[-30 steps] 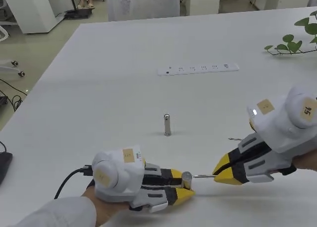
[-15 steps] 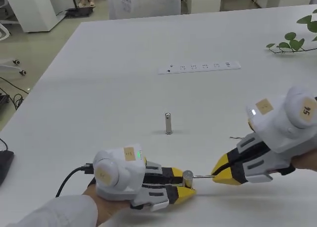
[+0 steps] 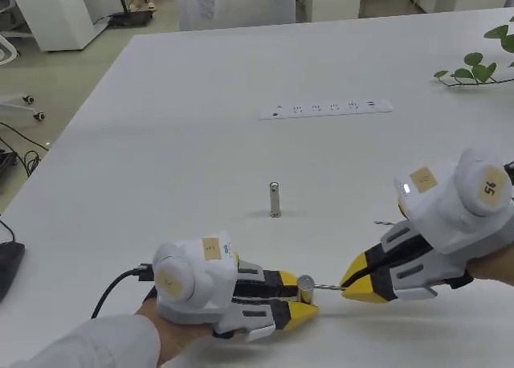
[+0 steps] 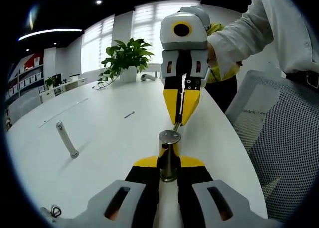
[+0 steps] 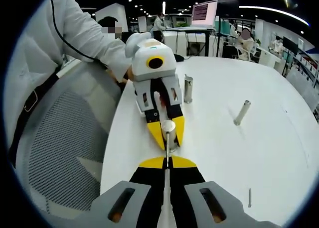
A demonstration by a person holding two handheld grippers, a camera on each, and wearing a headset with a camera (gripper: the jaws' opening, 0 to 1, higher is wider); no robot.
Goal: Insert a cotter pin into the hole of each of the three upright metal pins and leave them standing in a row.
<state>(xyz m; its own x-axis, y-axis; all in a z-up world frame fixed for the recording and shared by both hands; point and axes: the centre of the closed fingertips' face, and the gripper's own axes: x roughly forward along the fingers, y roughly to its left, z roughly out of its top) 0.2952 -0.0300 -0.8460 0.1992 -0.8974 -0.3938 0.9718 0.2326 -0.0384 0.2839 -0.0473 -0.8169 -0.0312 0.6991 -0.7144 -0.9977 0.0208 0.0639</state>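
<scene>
My left gripper (image 3: 301, 296) is shut on an upright metal pin (image 3: 305, 285), which stands between its jaws in the left gripper view (image 4: 169, 156). My right gripper (image 3: 350, 284) is shut on a thin cotter pin (image 3: 327, 287) that points at this pin's head. In the right gripper view the cotter pin (image 5: 167, 151) reaches the pin head (image 5: 168, 127). Whether its tip is inside the hole is hidden. A second metal pin (image 3: 275, 200) stands alone mid-table. A third metal pin (image 5: 188, 88) stands behind the left gripper (image 5: 167, 136).
A loose cotter pin (image 3: 384, 222) lies on the white table (image 3: 201, 143) beyond the right gripper. A power strip (image 3: 325, 108) lies farther back. A potted plant (image 3: 478, 67) trails at the far right. A black cable (image 3: 116, 286) runs from the left gripper.
My right gripper has edged slightly left, bringing the cotter pin closer to the held pin. The left gripper and the standing pin have stayed put.
</scene>
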